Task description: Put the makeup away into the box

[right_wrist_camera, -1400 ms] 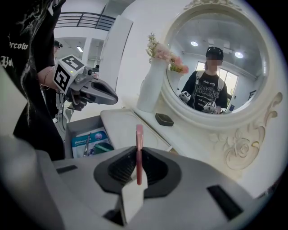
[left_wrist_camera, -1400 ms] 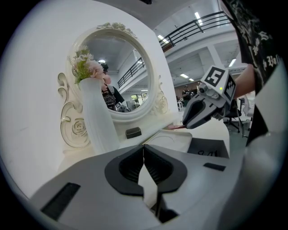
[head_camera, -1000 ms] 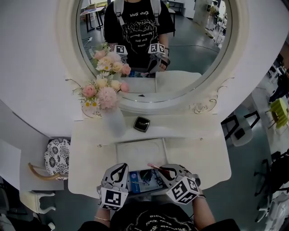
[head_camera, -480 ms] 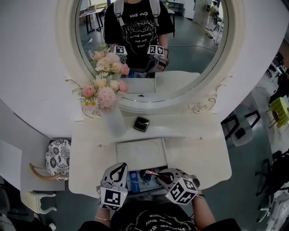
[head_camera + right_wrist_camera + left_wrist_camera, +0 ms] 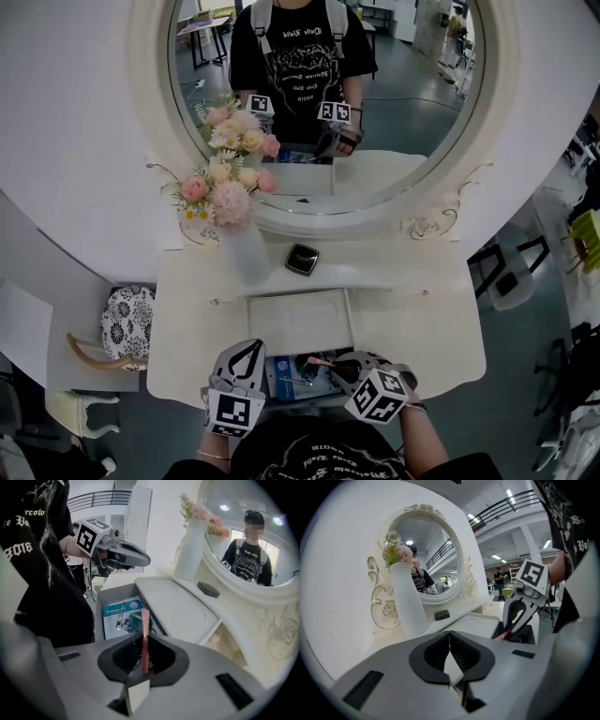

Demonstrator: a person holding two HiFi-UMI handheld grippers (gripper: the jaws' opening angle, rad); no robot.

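My right gripper [image 5: 144, 641] is shut on a slim pink makeup stick [image 5: 145, 625], which points out past its jaws over the open drawer [image 5: 101, 603]. In the head view the right gripper [image 5: 335, 364] hangs over the drawer's right part with the pink stick [image 5: 319, 361] aimed left. The drawer [image 5: 281, 377] holds a blue printed card [image 5: 114, 615], a pen-like item [image 5: 120, 616] and a green object [image 5: 136, 619]. My left gripper [image 5: 246, 347] rests at the drawer's left side, shut with nothing between its jaws [image 5: 450, 637]. A black compact [image 5: 302, 260] lies on the upper shelf.
A white vase [image 5: 242, 248] of pink flowers [image 5: 225, 192] stands left of the compact, under the round mirror [image 5: 328, 94]. A shallow raised tray panel [image 5: 300, 321] lies behind the drawer. A patterned stool [image 5: 122, 323] stands left of the table, and chairs to the right.
My right gripper has sunk lower over the drawer with the pink stick, tipping further downward. The left gripper has stayed where it was.
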